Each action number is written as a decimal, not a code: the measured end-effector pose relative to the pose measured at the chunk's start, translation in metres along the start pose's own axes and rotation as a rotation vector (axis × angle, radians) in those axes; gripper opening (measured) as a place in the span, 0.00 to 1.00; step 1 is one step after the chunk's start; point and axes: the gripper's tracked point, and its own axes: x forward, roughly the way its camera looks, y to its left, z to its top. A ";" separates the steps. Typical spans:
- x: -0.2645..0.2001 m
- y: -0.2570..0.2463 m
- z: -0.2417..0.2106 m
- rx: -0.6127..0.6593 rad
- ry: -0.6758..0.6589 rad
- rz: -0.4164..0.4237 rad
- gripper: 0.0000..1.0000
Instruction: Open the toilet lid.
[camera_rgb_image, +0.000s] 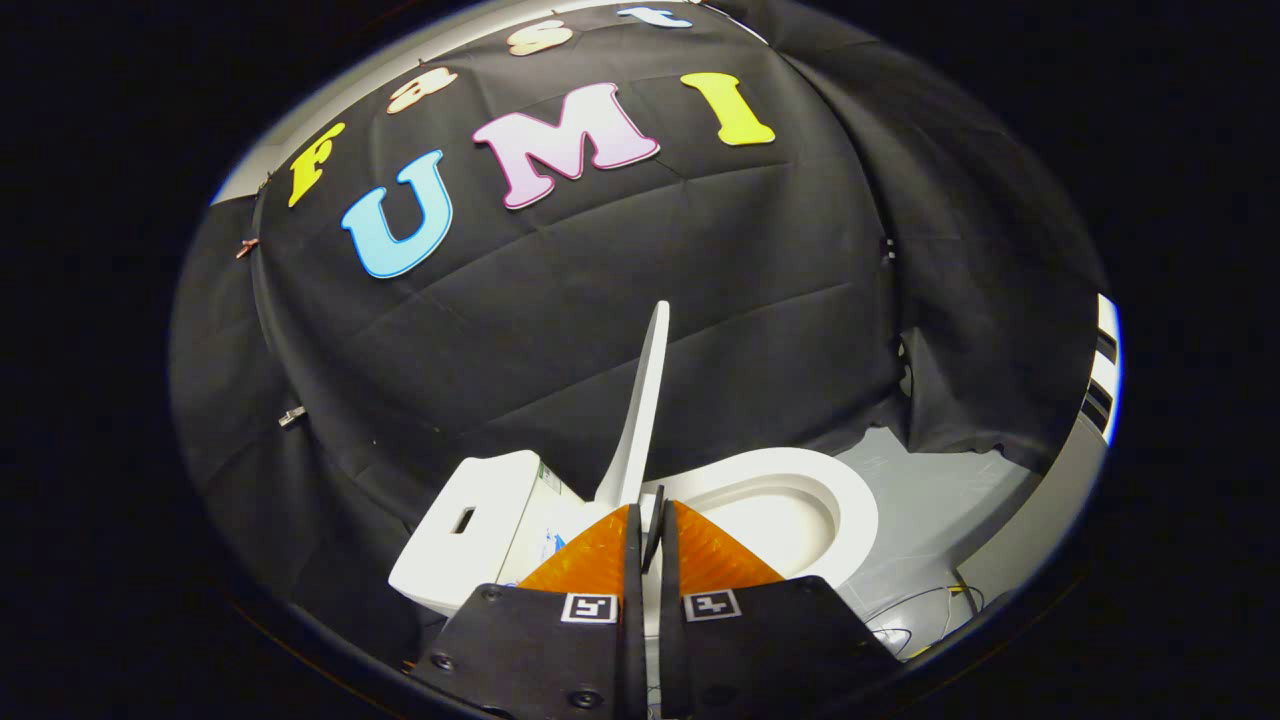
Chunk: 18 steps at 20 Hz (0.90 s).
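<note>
Here hand-held gripper (650, 520) pinches raised lid (643, 400) (edge-on); tank (470, 520) beside, seat (800, 480) beyond.

Black cloth wall (620, 290) hangs at the far side; thin cables (915, 605) lie on grey floor (930, 520) at right.

Support: grey floor (940, 500), pale and smooth.
Standing on it: white toilet (800, 505), seat down, lid raised on edge.
Lying on it: thin cables (925, 600), loose beside the toilet bowl.
Behind: black cloth wall (600, 300) reaching down to the floor.
</note>
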 end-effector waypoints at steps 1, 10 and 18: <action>0.000 0.008 0.000 -0.015 -0.003 -0.005 0.10; -0.002 0.105 -0.003 -0.186 -0.038 -0.012 0.12; 0.005 0.171 -0.041 -0.304 -0.045 -0.062 0.12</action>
